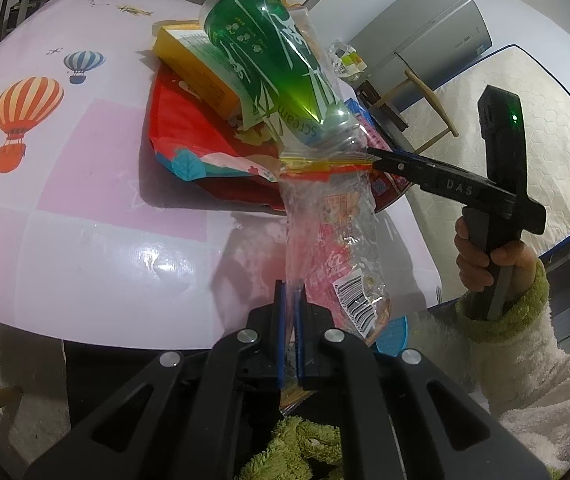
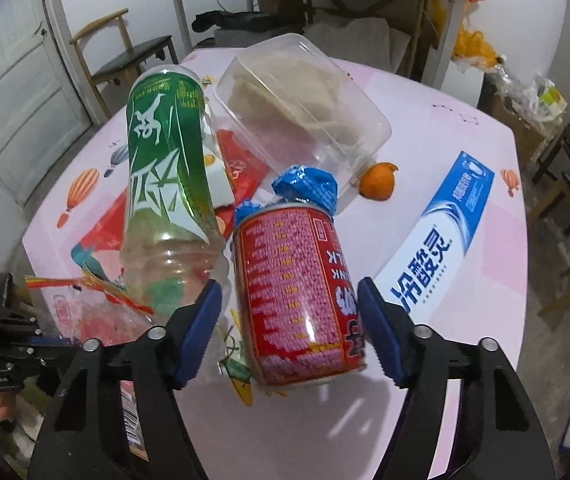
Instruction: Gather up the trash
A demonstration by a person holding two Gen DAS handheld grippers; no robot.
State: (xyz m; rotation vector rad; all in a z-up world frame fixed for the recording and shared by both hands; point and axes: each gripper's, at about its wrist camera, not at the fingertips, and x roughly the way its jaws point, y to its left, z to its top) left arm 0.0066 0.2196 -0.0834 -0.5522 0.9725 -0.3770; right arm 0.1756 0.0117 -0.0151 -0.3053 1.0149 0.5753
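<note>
Left gripper (image 1: 293,320): jaws clamped shut on the edge of a clear zip bag (image 1: 327,220), which stretches up and away from them over the counter (image 1: 85,208).
Bag: wrappers and a barcode label lie inside; its red and yellow zip strip is just beyond the jaws, and the neck of a green bottle (image 1: 273,76) pokes into the mouth, tilted up and away.
Left view only: the right gripper (image 1: 373,158) from the side, its tip at the bag's zip strip, held by a hand (image 1: 481,256) in a green cuff; a yellow box (image 1: 193,64) and a red packet (image 1: 189,140) behind the bottle.
Right gripper (image 2: 289,312): jaws part open, a red can (image 2: 297,300) between them; I cannot tell whether the pads touch it.
Right view only: the bottle just left of the left jaw; beyond the jaws a blue wrapper (image 2: 309,184), a clear tub (image 2: 305,108), orange peel (image 2: 379,182); a toothpaste box (image 2: 441,232) to the right.
In the way: the can hides the counter between the jaws.
</note>
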